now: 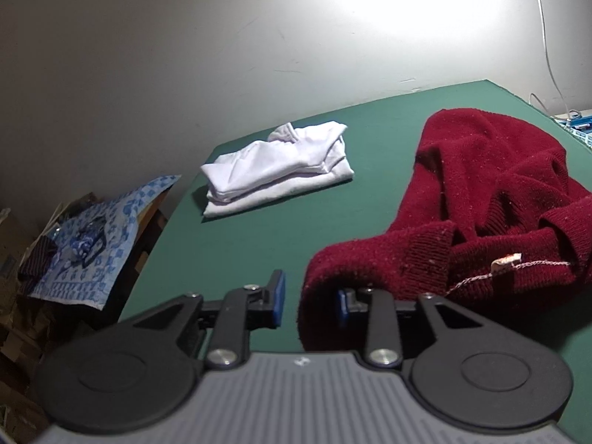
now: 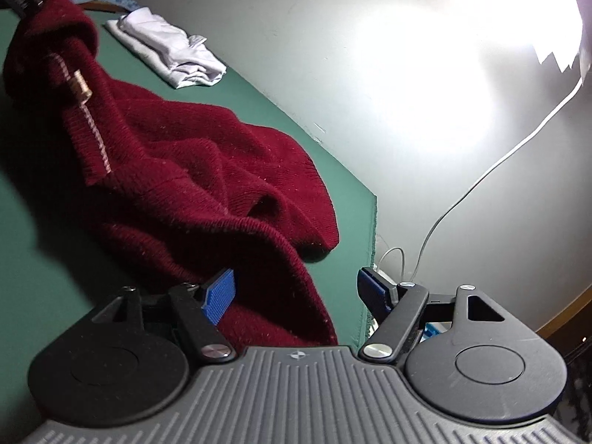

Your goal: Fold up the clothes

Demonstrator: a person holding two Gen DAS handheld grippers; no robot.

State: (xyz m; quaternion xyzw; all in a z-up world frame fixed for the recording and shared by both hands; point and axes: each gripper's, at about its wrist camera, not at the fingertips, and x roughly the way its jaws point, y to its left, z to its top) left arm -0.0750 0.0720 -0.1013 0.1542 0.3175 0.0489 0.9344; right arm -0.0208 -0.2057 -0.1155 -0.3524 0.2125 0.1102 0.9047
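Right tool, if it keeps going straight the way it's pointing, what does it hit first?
Most likely the red sweater: a fold of it already lies between the open right tool fingers. Beyond that comes the green table edge, though depth is unclear.

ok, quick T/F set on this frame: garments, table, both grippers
1. The red sweater lies crumpled and unfolded on the green table. True.
2. The white garment is spread out flat. False: it sits folded in a stack near the wall.
3. The right gripper is clamped shut on the sweater. False: its jaws stand wide apart, with sweater fabric lying between them but not pinched.
4. The left gripper is open, its pads not pressing together. True.
5. A small tag on a string hangs from the sweater. True.
6. The table surface is blue. False: it is green.
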